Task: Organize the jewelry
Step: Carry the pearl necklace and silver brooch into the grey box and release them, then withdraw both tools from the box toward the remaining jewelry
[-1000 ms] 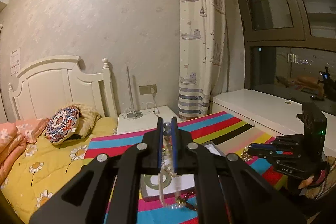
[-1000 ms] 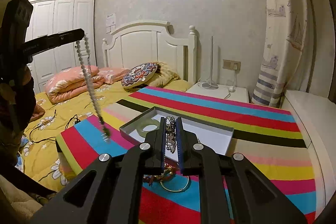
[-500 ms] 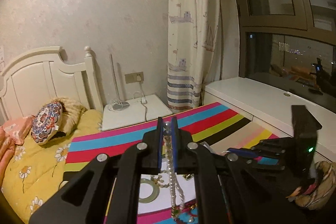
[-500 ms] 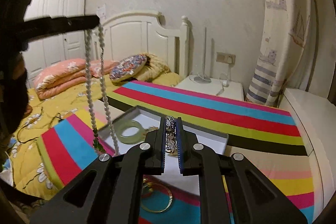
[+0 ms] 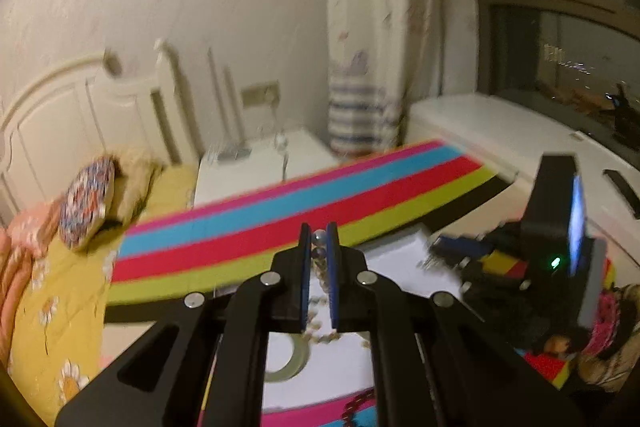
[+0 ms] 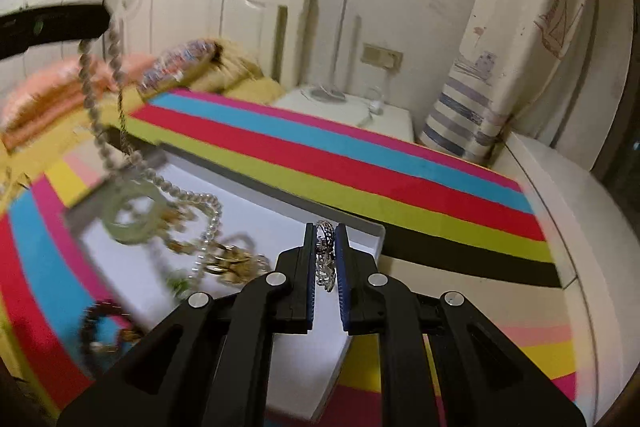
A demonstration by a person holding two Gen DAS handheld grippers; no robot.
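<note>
My left gripper [image 5: 319, 239] is shut on a pearl bead necklace [image 5: 319, 250]. In the right wrist view the necklace [image 6: 104, 131] hangs from the left gripper [image 6: 105, 21] and its lower end lies coiled in the white tray [image 6: 372, 247]. My right gripper [image 6: 325, 239] is shut on a silver filigree bracelet [image 6: 326, 255] above the tray's right part. A pale green jade bangle [image 6: 130, 215] and gold pieces [image 6: 232, 263] lie in the tray. The bangle also shows in the left wrist view [image 5: 298, 357], and the right gripper [image 5: 448, 247] sits over the tray [image 5: 400, 259].
The tray rests on a striped cloth [image 6: 320, 155] over a table. A dark beaded bracelet [image 6: 100, 323] lies on the cloth left of the tray. A bed with pillows [image 5: 86, 203], a white nightstand [image 5: 256, 167] and a white window ledge [image 5: 500, 135] lie beyond.
Both grippers have come down toward the tray. The necklace's lower end now rests inside the tray over the jade bangle. The right gripper still holds the silver bracelet.
</note>
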